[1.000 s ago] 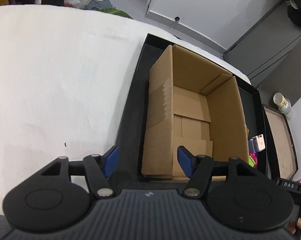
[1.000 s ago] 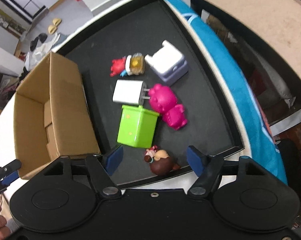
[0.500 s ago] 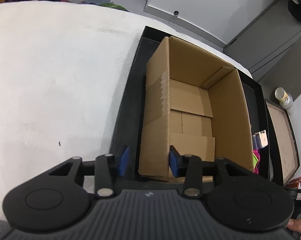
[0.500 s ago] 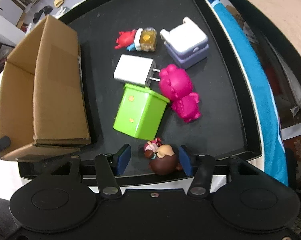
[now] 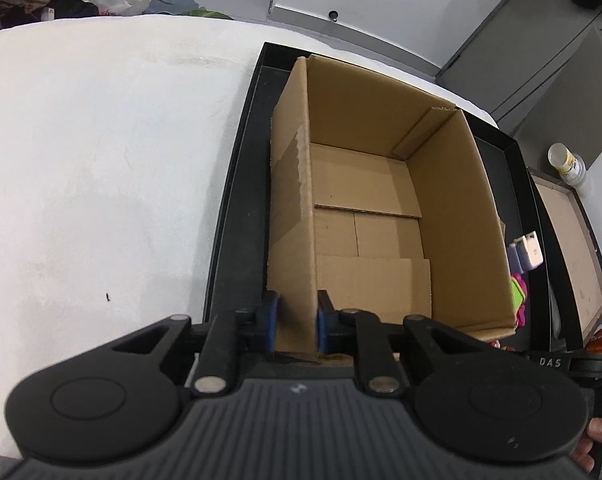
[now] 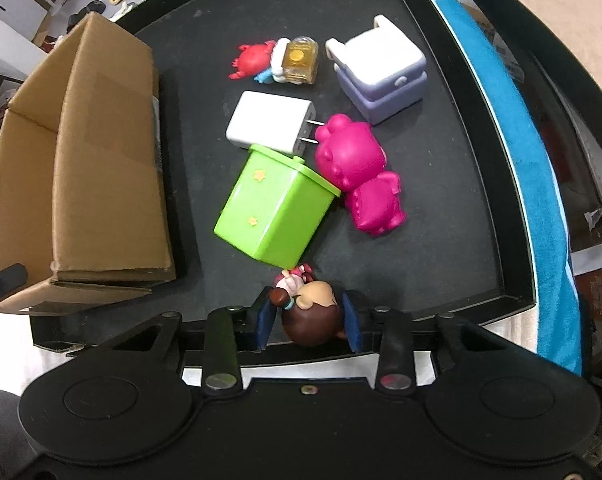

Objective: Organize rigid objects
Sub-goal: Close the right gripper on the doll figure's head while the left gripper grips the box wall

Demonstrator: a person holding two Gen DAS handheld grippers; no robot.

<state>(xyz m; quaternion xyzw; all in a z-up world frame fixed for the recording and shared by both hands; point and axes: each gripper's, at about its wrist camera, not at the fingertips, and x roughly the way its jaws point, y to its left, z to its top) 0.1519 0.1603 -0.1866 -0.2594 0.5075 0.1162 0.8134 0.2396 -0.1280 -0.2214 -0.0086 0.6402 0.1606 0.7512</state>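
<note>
Cardboard sits between your left gripper's (image 5: 295, 328) blue pads: the near left wall of the open box (image 5: 381, 208), close to its near corner, and the jaws are closing onto it with the pads at, or very nearly at, both faces of the wall. The box stands empty at the left end of the black tray (image 6: 461, 240).

Your right gripper (image 6: 307, 322) points steeply down at the tray's near edge, and its jaws are closing around the brown-haired doll (image 6: 311, 316). The doll's head lies squarely between the pads, which look to be touching its sides or just about to. Its small pink body stretches away from you toward the green bin (image 6: 273, 212), so its long axis runs along the fingers and you are pinching across the round head, the widest part.

Everything else lies farther in on the tray: the white charger (image 6: 269, 126), the pink toy (image 6: 357, 172), the lilac-and-white toy (image 6: 385, 76) and the small red figure (image 6: 253, 60) with the amber bottle (image 6: 299, 60).

From the doll, the box lies to your left, so the carry would likely go sideways over its right wall while your left hand steadies it.
</note>
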